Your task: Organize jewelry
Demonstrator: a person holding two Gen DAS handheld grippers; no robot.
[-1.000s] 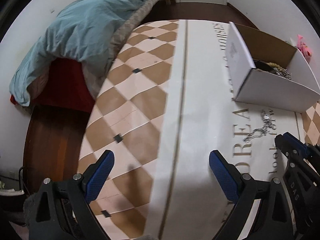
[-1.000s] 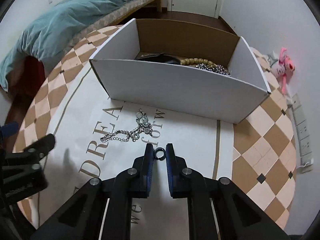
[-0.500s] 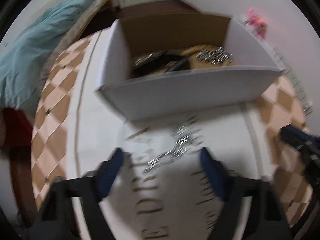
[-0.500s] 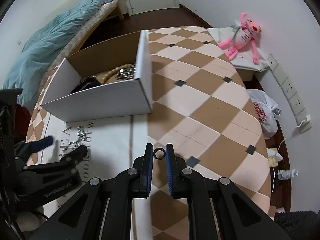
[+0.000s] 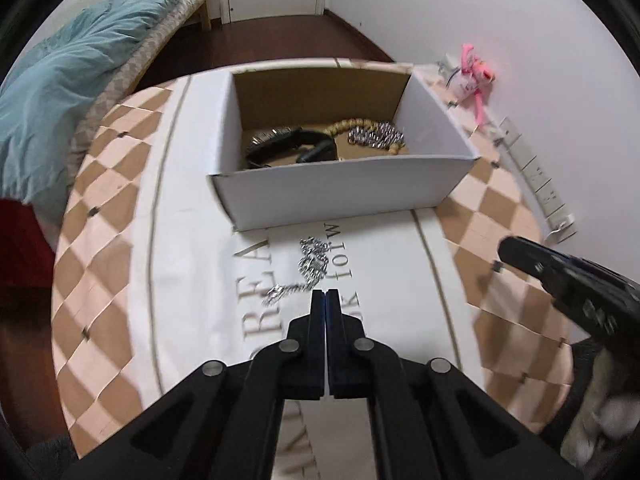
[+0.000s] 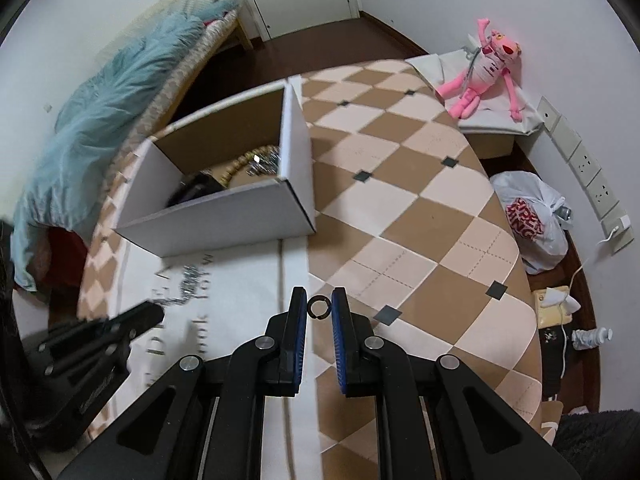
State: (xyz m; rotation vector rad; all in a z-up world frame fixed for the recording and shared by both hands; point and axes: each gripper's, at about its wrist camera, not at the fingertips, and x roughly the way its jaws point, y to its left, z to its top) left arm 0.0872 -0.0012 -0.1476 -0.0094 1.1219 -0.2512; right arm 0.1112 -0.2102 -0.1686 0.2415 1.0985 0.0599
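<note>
A white cardboard box (image 5: 344, 192) stands on the table and holds a bead necklace (image 5: 360, 126), a silver chain and dark pieces. A silver chain necklace (image 5: 308, 270) lies on the white cloth in front of the box. My left gripper (image 5: 325, 292) is shut, its tips right at the near end of that chain; whether it pinches the chain I cannot tell. My right gripper (image 6: 319, 306) is shut on a small dark ring (image 6: 319, 306), held above the table right of the box (image 6: 224, 216). The chain also shows in the right wrist view (image 6: 188, 280).
The table has a brown-and-cream checked cover (image 6: 420, 208) with a white printed cloth (image 5: 380, 288) over it. A bed with a teal duvet (image 5: 60, 92) is at the left. A pink plush toy (image 6: 488, 68) and a plastic bag (image 6: 532, 220) sit at the right.
My left gripper swung right toward the box and chain and closed from wide open. My right gripper, still holding the ring, moved right, away from the chain.
</note>
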